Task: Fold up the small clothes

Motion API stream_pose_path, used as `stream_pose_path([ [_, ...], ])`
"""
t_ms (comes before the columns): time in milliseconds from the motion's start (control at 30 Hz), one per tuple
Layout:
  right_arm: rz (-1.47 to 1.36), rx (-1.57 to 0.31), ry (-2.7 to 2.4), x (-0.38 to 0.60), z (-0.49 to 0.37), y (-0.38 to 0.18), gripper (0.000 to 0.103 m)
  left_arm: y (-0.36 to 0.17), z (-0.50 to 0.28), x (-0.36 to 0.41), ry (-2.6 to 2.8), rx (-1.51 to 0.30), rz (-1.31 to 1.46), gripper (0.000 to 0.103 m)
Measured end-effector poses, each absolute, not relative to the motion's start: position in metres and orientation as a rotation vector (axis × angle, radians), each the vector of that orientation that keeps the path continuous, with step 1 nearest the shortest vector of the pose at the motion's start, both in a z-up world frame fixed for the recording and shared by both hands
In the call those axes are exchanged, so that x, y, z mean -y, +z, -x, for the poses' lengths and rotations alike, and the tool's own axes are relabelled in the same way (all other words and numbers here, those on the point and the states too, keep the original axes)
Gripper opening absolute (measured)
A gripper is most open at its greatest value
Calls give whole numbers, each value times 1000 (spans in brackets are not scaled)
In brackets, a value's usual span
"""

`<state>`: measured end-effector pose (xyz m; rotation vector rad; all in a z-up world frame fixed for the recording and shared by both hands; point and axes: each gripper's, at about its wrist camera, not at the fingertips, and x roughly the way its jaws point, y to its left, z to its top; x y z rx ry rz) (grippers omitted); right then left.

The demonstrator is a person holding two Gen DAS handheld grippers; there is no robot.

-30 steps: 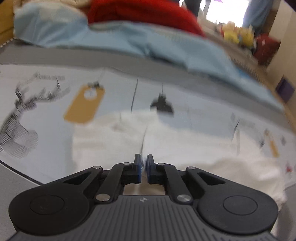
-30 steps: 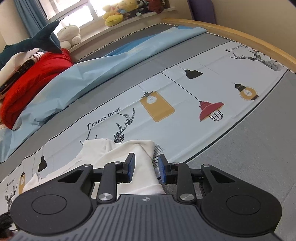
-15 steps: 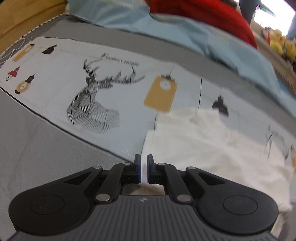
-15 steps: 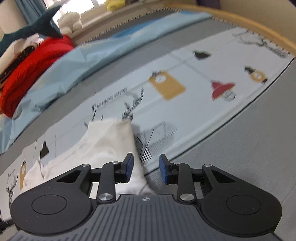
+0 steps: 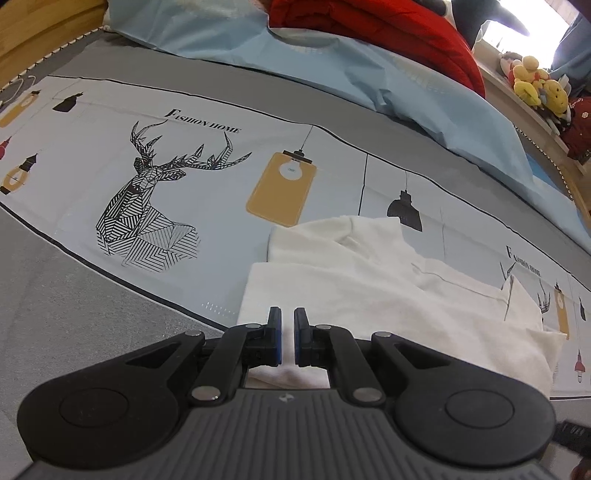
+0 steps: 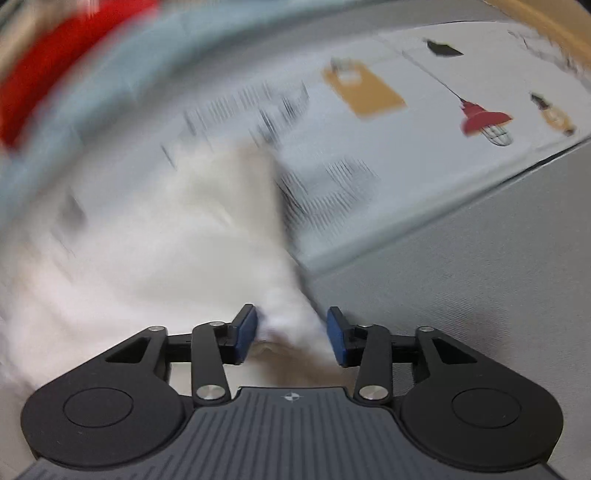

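Observation:
A small white garment [image 5: 388, 288] lies partly folded on the printed bedsheet [image 5: 155, 177]. My left gripper [image 5: 287, 338] sits at the garment's near left edge, jaws nearly closed with a narrow gap; white cloth shows below them, but a grip is not clear. In the blurred right wrist view the same garment [image 6: 177, 236] spreads to the left. My right gripper [image 6: 291, 332] is open, its jaws straddling the garment's near right corner.
A light blue quilt [image 5: 369, 74] and red blanket [image 5: 388, 26] lie at the far side. Plush toys [image 5: 535, 85] sit on a ledge at the far right. A wooden bed frame [image 5: 44, 33] runs along the far left. Grey sheet [image 6: 461, 266] lies at the right.
The left gripper has swung left and settled at the garment's left edge, its jaw gap slightly wider. The right gripper has opened wider and is moving fast over the garment's corner; its view is blurred.

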<state>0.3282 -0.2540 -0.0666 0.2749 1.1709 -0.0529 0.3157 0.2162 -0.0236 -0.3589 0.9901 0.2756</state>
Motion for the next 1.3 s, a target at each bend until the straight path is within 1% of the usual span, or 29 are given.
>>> stream_pose_path([
  [67,-333,-1214,-80,262,-324,-72,49,-23,-315,-218,280,-990,358,6],
  [100,-341,-1202,-89,263,-322,-67,49,-23,-315,-219,283,-990,360,6],
  [167,-292,-1136,-98,260,-318,-51,49,-23,-315,-221,287,-991,365,6],
  [267,-291,-1036,-25,253,-317,-35,48,-22,-315,-222,292,-989,367,6],
  [333,-259,-1061,45,244,-321,-41,48,-22,-315,-223,293,-990,372,6],
  [467,-196,-1111,25,236,-324,-57,48,-23,-316,-223,292,-996,372,6],
  [500,-180,-1104,16,236,-325,-56,38,-23,-316,-224,290,-997,373,6],
  [533,-166,-1095,10,237,-325,-54,23,-23,-316,-224,289,-997,375,6],
  [567,-152,-1085,4,238,-326,-52,19,-22,-317,-224,288,-996,377,6],
  [600,-155,-1076,13,240,-325,-50,12,-22,-317,-224,287,-995,378,6],
  [633,-161,-1069,25,239,-323,-47,1,-22,-317,-224,284,-996,377,6],
  [733,-129,-1032,25,241,-320,-38,0,-22,-317,-224,280,-996,377,6],
  [833,-161,-1007,-9,254,-322,-30,0,-22,-317,-223,276,-999,377,6],
  [1000,-122,-1029,-100,268,-323,-31,0,-23,-317,-225,274,-1006,379,6],
  [1067,-104,-1070,-105,274,-325,-36,0,-25,-318,-225,264,-1014,378,6],
  [1100,-129,-1086,-115,279,-325,-39,0,-25,-318,-224,255,-1019,375,6],
  [1133,-185,-1057,-139,286,-324,-37,0,-26,-319,-223,245,-1024,370,6],
  [1200,-290,-952,-112,295,-322,-28,3,-29,-320,-218,220,-1034,357,6],
  [1267,-349,-885,-76,297,-325,-23,6,-34,-321,-212,190,-1048,343,6],
  [1300,-393,-871,-52,299,-328,-25,14,-38,-322,-210,174,-1058,338,6],
])
